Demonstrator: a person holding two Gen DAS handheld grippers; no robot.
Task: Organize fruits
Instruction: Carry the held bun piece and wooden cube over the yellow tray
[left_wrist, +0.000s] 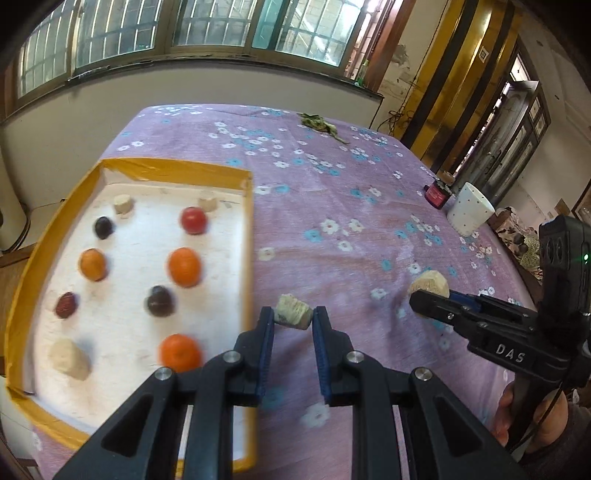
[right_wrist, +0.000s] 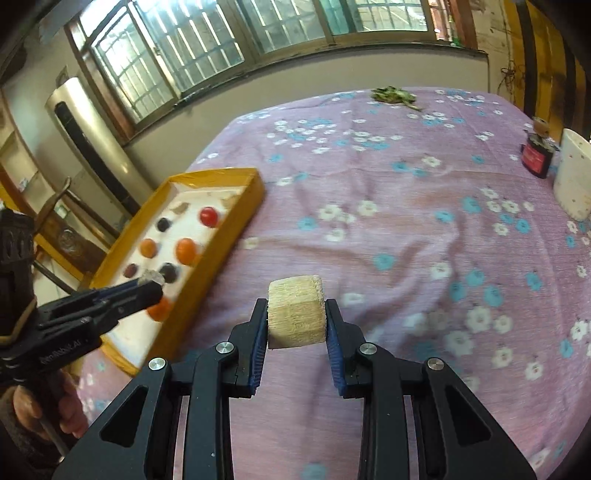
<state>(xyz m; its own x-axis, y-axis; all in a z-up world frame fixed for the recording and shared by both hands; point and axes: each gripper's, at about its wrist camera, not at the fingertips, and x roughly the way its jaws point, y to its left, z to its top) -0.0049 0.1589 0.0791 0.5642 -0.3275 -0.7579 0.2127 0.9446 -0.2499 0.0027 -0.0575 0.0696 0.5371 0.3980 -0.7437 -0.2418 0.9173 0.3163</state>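
Observation:
My left gripper (left_wrist: 293, 317) is shut on a small pale cut fruit piece (left_wrist: 294, 315), held just right of the yellow tray (left_wrist: 248, 236). The tray's white floor holds several fruits: oranges (left_wrist: 184, 266), a red one (left_wrist: 193, 220), dark ones (left_wrist: 160, 300) and pale chunks (left_wrist: 70, 358). My right gripper (right_wrist: 296, 314) is shut on a larger pale cylindrical fruit chunk (right_wrist: 296, 317) above the purple cloth; it also shows in the left wrist view (left_wrist: 428, 286). The left gripper shows in the right wrist view (right_wrist: 151, 282) over the tray (right_wrist: 236, 221).
A purple flowered cloth (left_wrist: 332, 206) covers the table. A white dotted cup (left_wrist: 470, 208) and a dark red jar (left_wrist: 437, 194) stand at the right edge. Green leaves (left_wrist: 319, 123) lie at the far edge. Windows are behind.

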